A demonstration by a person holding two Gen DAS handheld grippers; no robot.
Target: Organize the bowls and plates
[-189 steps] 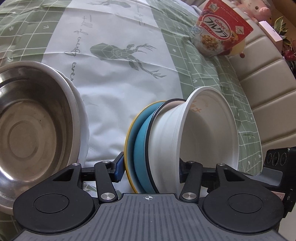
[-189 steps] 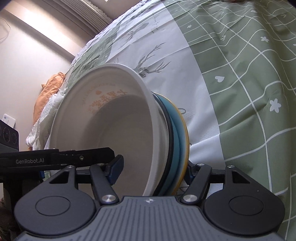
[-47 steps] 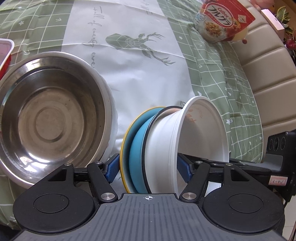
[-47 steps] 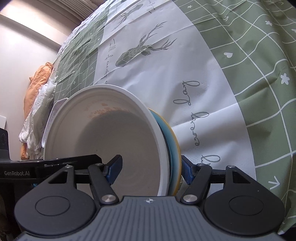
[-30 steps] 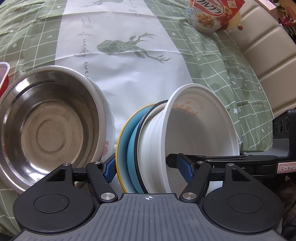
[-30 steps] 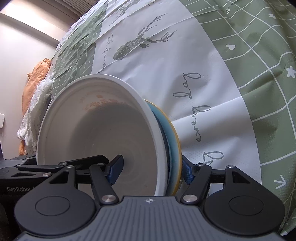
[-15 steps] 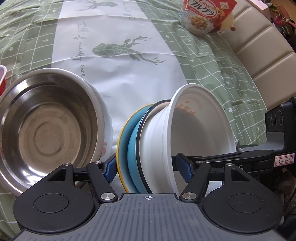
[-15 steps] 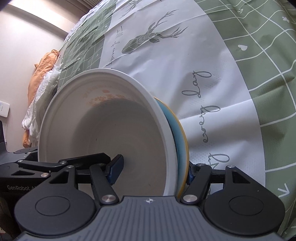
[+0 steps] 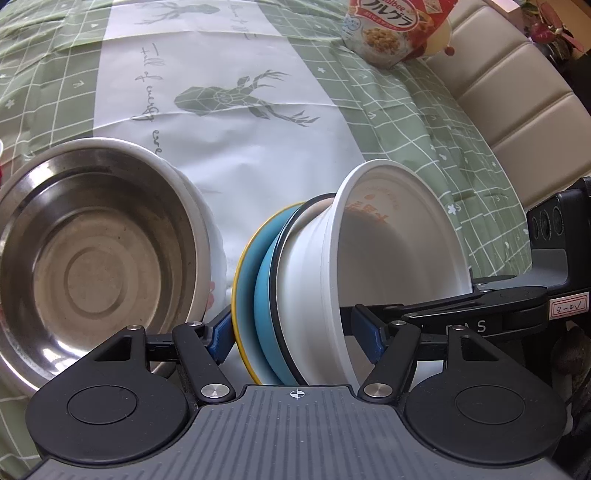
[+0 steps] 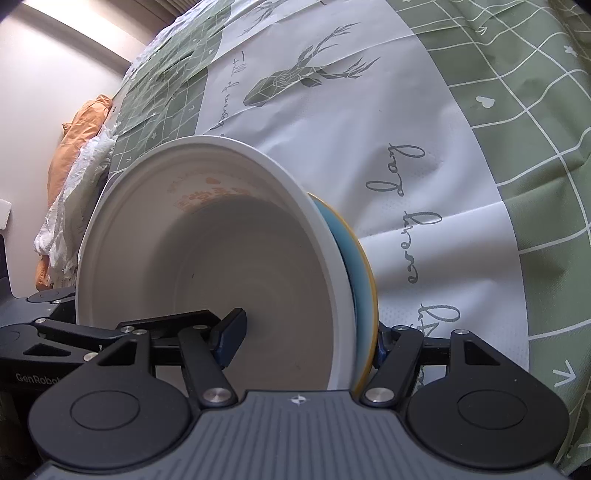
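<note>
A stack stands on edge between both grippers: a yellow plate (image 9: 242, 280), a blue plate (image 9: 265, 306) and a white bowl (image 9: 399, 266) with orange print. My left gripper (image 9: 295, 328) is shut on the stack, one finger behind the yellow plate, one inside the bowl. My right gripper (image 10: 306, 339) grips the same stack from the opposite side, one finger inside the white bowl (image 10: 221, 266), one behind the yellow plate (image 10: 367, 295). A steel bowl (image 9: 88, 258) nested in a white bowl sits to the left of the stack.
A green-and-white deer-print tablecloth (image 9: 229, 122) covers the table. A cereal bag (image 9: 391, 26) stands at the far right edge by a beige sofa (image 9: 517, 99). Orange and white cloth (image 10: 74, 166) lies beyond the table's far left.
The held stack has shifted slightly relative to the table. Both grips are unchanged, and the steel bowl stays to its left.
</note>
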